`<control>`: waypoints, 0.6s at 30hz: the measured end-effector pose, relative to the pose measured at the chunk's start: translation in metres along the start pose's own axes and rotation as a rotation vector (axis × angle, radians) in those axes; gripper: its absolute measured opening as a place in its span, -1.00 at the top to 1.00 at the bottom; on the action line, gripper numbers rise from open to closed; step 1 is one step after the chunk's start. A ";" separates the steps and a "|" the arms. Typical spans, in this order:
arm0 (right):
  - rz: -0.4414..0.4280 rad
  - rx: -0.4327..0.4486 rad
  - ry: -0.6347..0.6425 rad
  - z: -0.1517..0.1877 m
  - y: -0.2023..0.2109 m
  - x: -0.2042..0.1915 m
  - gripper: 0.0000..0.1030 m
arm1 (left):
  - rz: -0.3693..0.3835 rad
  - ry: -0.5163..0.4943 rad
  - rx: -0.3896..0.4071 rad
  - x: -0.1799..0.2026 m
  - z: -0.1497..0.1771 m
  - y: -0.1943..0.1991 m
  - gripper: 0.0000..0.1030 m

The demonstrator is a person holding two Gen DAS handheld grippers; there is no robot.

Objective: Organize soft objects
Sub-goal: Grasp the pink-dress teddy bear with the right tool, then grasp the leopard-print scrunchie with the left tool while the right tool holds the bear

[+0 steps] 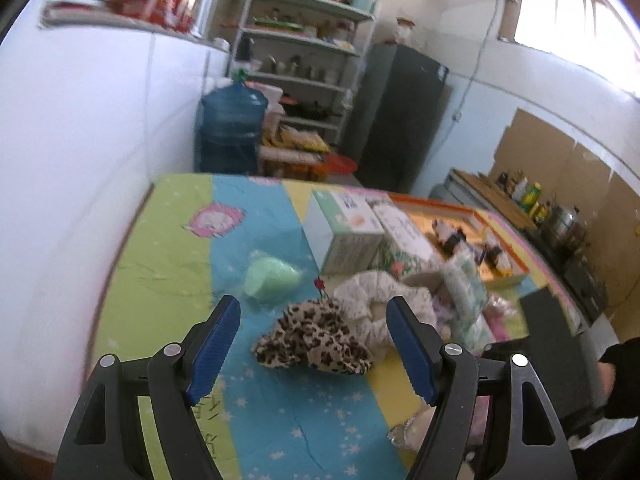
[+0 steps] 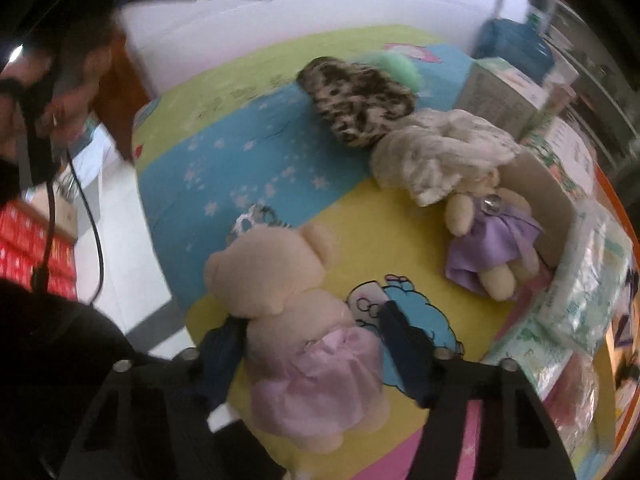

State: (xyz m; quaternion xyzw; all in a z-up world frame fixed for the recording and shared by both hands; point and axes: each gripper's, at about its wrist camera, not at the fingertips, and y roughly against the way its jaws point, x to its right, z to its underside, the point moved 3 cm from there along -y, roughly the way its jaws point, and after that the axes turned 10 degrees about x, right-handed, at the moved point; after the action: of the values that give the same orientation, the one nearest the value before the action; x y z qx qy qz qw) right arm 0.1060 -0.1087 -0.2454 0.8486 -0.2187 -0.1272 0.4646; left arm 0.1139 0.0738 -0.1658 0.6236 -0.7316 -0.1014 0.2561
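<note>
From my remote station I record the following. My right gripper [image 2: 310, 354] stands over a teddy bear in a pink dress [image 2: 298, 332] lying on the cartoon-print play mat [image 2: 384, 224]. The bear lies between the two dark fingers [image 2: 404, 354]; the left finger touches its side at the waist, while the right finger stands just beside the pink skirt, and with the blur I cannot tell whether that one presses. The bear's long axis runs from about 11 o'clock to 5 o'clock in the right wrist view, head toward 11 o'clock, feet toward the gripper body. A silvery trinket [image 2: 256, 218] lies just beyond its head.

At 2 o'clock from that bear lies a second teddy bear in a purple dress [image 2: 490, 240], head up under a cream lace cloth [image 2: 436, 156], feet toward 5 o'clock, resting against a cardboard box [image 2: 540, 196]. A leopard-print cloth [image 2: 356, 100] lies at 12 o'clock, touching the lace cloth, with a pale green soft item [image 2: 400, 66] behind it.

My left gripper [image 1: 314, 344] hangs above the mat with its blue-padded fingers [image 1: 216, 344] spread wide and nothing between them; the leopard-print cloth lies ahead of it on the mat. Printed cartons [image 1: 344, 232] stand at 1 o'clock, a blue water jug [image 1: 234, 120] at 11 o'clock.
</note>
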 end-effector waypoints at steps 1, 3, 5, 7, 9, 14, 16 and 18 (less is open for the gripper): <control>0.002 0.009 -0.029 0.000 0.002 0.003 0.00 | 0.004 0.002 -0.017 0.001 0.004 -0.008 -0.49; 0.003 0.022 -0.085 0.002 0.005 0.008 0.02 | 0.007 0.017 -0.044 -0.003 0.011 -0.023 -0.49; 0.005 0.032 -0.131 0.006 0.009 0.011 0.05 | 0.000 0.037 -0.069 -0.007 0.018 -0.038 -0.49; 0.008 0.042 -0.172 0.008 0.014 0.014 0.07 | -0.021 0.051 -0.100 -0.012 0.028 -0.052 -0.49; 0.013 0.052 -0.200 0.010 0.021 0.018 0.07 | -0.021 0.061 -0.115 -0.015 0.035 -0.060 -0.49; 0.044 0.077 -0.268 0.010 0.041 0.033 0.07 | 0.004 0.081 -0.141 -0.018 0.052 -0.074 0.02; 0.056 0.086 -0.289 0.008 0.045 0.039 0.07 | 0.006 0.093 -0.154 -0.020 0.058 -0.079 0.26; 0.069 0.099 -0.305 0.005 0.048 0.040 0.07 | 0.001 0.098 -0.148 -0.021 0.059 -0.078 0.48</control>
State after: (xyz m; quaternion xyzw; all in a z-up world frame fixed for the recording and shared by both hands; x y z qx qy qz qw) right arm 0.1264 -0.1542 -0.2079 0.8332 -0.3218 -0.2275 0.3879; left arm 0.1535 0.0684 -0.2577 0.6070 -0.7089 -0.1245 0.3367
